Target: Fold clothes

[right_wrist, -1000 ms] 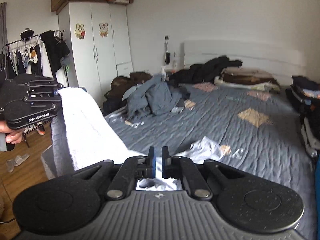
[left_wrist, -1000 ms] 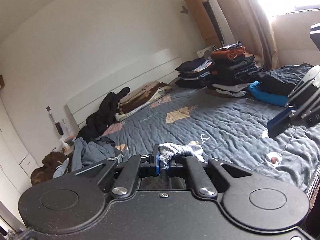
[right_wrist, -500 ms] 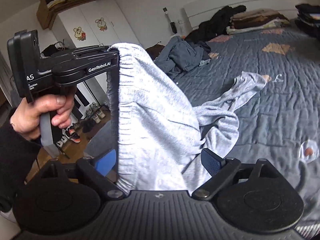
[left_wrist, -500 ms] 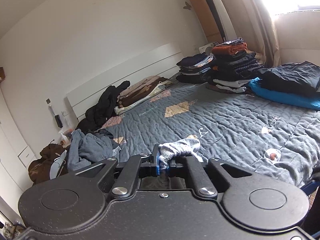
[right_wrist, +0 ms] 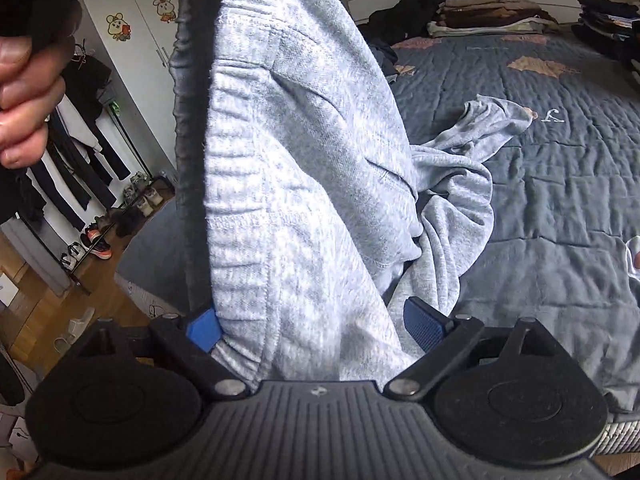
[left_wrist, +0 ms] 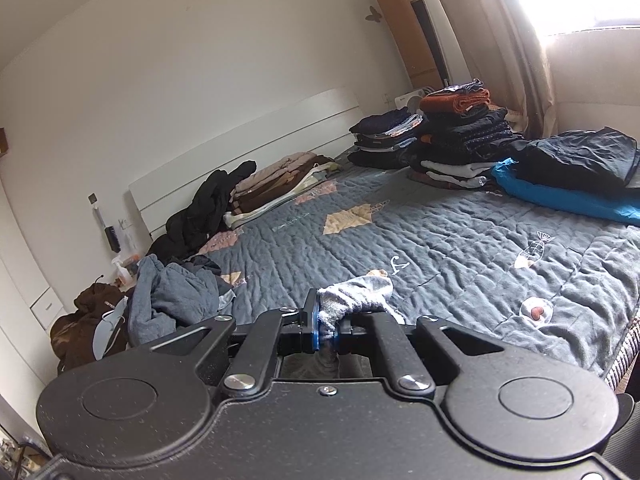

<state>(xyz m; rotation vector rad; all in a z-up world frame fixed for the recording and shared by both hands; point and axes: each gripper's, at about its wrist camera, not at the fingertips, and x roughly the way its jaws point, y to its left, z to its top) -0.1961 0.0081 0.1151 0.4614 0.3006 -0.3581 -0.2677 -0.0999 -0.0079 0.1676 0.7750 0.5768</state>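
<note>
In the left wrist view, the left tongs [left_wrist: 326, 322] are fully closed on a bunched edge of the grey garment [left_wrist: 354, 300]; the pinched fold sits at the fingertips and the remainder of the cloth drops below the tool, out of sight. Beyond the fold lies the bed [left_wrist: 460, 240], with folded stacks [left_wrist: 448, 136] along its far side, well apart from the tongs. The right tongs do not appear in this view. In the right wrist view, the right tongs [right_wrist: 316, 330] stand wide apart, with the hanging body of the grey garment [right_wrist: 304, 168] between the blue pads [right_wrist: 424, 326]; the pads do not appear to press on it. The ribbed band runs nearly vertical, from the upper grip down to the left pad, so the long axis of the suspended part is top to bottom. The lower portion trails rightward and away onto the bed [right_wrist: 560, 184], where a leg or sleeve [right_wrist: 496, 120] rests. A hand [right_wrist: 28, 92] holding the other tool shows at upper left. The right tongs are judged the nearer tool to the free band edge.
</note>
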